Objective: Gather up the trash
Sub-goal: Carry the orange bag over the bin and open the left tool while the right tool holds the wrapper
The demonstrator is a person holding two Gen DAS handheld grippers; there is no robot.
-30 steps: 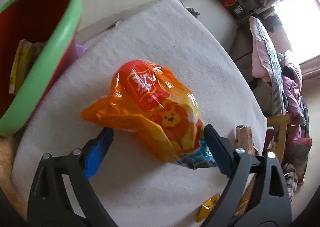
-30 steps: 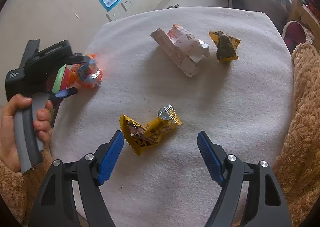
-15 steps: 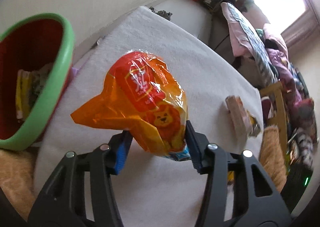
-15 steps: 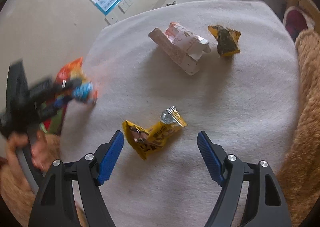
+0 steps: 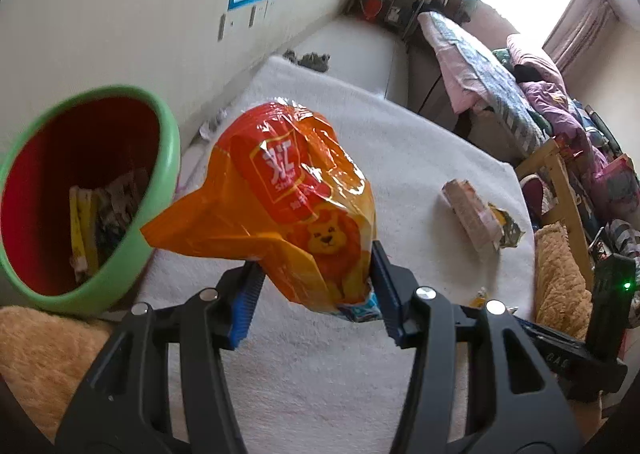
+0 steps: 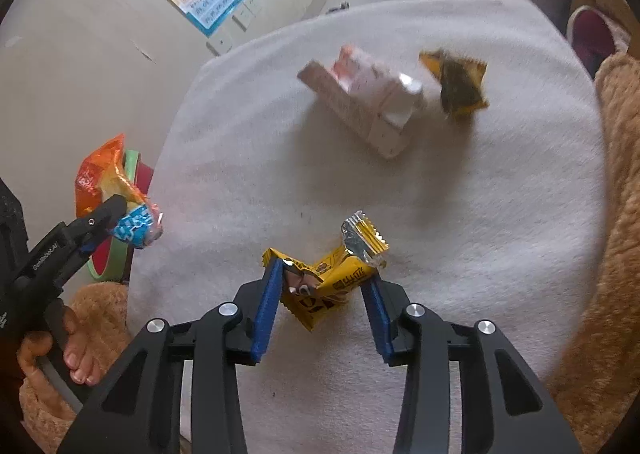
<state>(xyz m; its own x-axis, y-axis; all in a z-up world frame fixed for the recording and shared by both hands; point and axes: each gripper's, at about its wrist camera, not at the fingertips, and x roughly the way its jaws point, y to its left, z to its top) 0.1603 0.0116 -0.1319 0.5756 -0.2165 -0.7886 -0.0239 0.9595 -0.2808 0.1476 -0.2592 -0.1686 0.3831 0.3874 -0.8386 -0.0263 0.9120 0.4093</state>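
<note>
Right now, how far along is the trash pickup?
Some wrappers already lie in the green-rimmed red bin. The left hand-held gripper holds the orange lion snack bag lifted beside it; the right hand-held gripper is closed on the yellow foil wrapper. The pink-white carton and dark yellow packet remain.

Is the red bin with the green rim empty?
No. The bin already holds trash: yellow and crumpled wrappers lie at its bottom in the left wrist view.
</note>
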